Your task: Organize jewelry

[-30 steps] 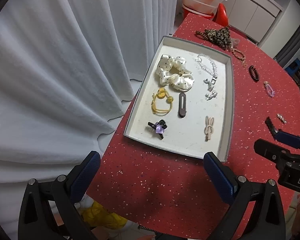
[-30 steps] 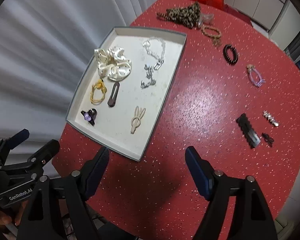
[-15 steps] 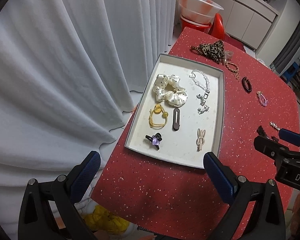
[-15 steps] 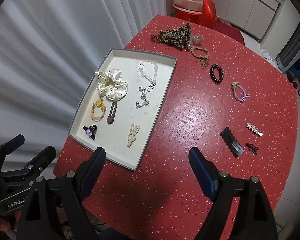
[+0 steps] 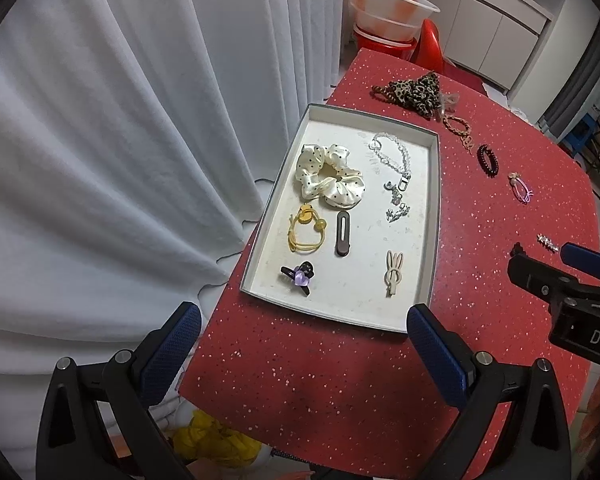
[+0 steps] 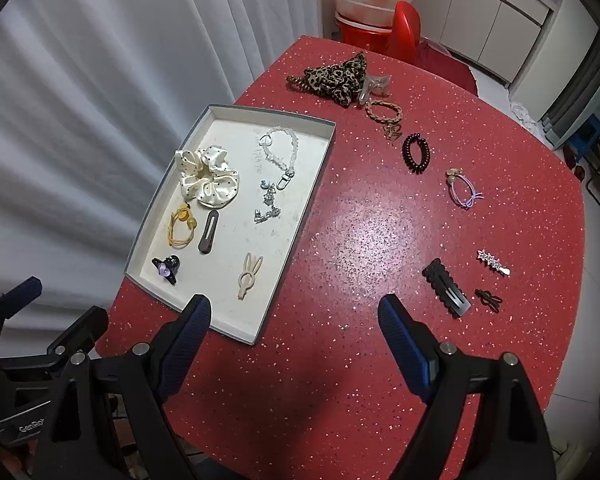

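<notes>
Looking from the left wrist: a white curtain (image 5: pixel 120 140) on the left, a red chair (image 5: pixel 430 46) and a see-through tub (image 5: pixel 392 8) far back. Left tongs (image 5: pixel 304 348) spread wide over the near edge of the red counter (image 5: pixel 320 380), holding nothing. Nothing between them and the tray (image 5: pixel 434 216). In the tray: a cream dotted scrunchie (image 5: pixel 330 182), a clear bead chain (image 5: pixel 392 160), a yellow hair tie (image 5: pixel 306 232), a brown clip (image 5: pixel 343 234), a small black clip with a purple heart (image 5: pixel 299 276) and a beige bunny clip (image 5: pixel 394 272). On the bare counter past the tray: a leopard scrunchie (image 5: pixel 414 92), a dark coil tie (image 5: pixel 487 160) and a pink hair tie (image 5: pixel 521 188). Right tongs at the right edge, part cut off.

Looking from the right wrist: right tongs (image 6: pixel 294 324) also spread wide and holding nothing, over the counter just beside the near right corner of the tray. To the right, well apart from the tray: a black wavy clip (image 6: pixel 446 286), a tiny black bow clip (image 6: pixel 489 300), a shiny star clip (image 6: pixel 493 262). Farther back a brown braided band (image 6: pixel 384 112), touching a clear claw clip (image 6: pixel 374 84) next to the leopard scrunchie. Left tongs low at the left edge.

Compared with a second ago: both tongs farther back and higher, so tray and pieces look smaller and more of the room shows. All pieces lying in the same spots.
</notes>
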The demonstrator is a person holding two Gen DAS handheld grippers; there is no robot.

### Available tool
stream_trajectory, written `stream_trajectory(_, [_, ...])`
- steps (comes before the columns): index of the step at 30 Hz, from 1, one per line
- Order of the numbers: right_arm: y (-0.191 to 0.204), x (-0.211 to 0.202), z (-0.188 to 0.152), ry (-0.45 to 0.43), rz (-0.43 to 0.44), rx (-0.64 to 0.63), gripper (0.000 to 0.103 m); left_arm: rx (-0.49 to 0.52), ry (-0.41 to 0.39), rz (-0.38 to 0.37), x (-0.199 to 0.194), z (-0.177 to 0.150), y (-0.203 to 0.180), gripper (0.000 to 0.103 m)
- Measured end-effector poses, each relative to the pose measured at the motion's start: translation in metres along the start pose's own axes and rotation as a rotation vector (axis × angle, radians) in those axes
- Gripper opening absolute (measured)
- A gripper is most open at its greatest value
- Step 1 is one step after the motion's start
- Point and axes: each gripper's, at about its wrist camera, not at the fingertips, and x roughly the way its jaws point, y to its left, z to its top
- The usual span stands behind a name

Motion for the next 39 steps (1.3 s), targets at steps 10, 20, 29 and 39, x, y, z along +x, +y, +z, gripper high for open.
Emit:
stream_trajectory(10, [-0.001, -0.008, 0.004, -0.033, -0.016, 0.0, 0.088, 0.006, -0.005, 0.001, -0.005, 0.0, -0.004, 0.103])
stream_trajectory(20, [0.002, -0.016, 0.005, -0.067, -0.042, -0.027, 0.089, -0.002, -0.026, 0.0, -0.013, 0.003, -0.003, 0.103])
stream_trajectory(29, [0.005, -0.031, 0.008, -0.1, -0.051, -0.045, 0.089, -0.022, -0.053, 0.016, -0.024, 0.008, 0.002, 0.103])
stream_trajectory(39, [0.006, -0.05, 0.014, -0.132, -0.045, -0.051, 0.089, -0.047, -0.095, 0.026, -0.043, 0.018, 0.005, 0.103])
